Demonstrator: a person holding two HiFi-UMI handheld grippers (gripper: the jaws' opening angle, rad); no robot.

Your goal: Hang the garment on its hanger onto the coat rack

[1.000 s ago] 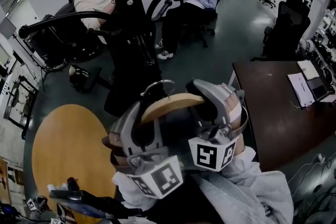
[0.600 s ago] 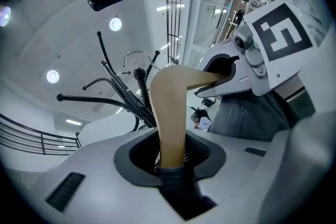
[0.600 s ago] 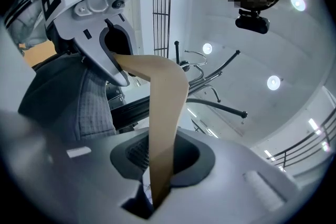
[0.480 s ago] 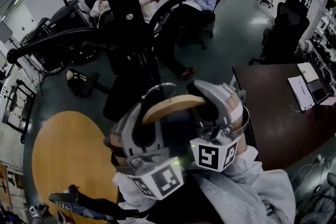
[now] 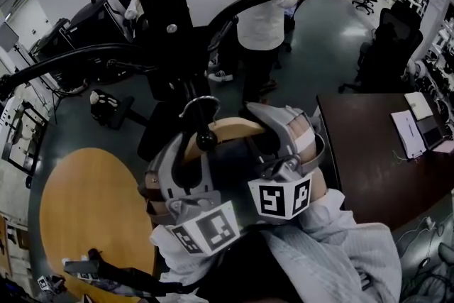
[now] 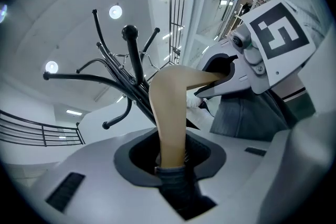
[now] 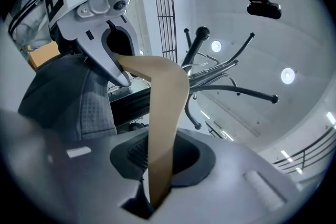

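A wooden hanger with a metal hook carries a grey garment that hangs down toward me. My left gripper is shut on the hanger's left shoulder. The right gripper is shut on its right shoulder. The black coat rack stands just beyond. One of its ball-tipped arms lies right by the hanger's hook. Both gripper views look up at the rack's arms above the hanger.
A person in a pale shirt stands just behind the rack. A round wooden table is at lower left. A dark desk with papers is at the right. Office chairs stand further back.
Both grippers have carried the hanger up and closer to the rack, so a ball-tipped arm now sits at its hook. A person has walked in behind the rack.
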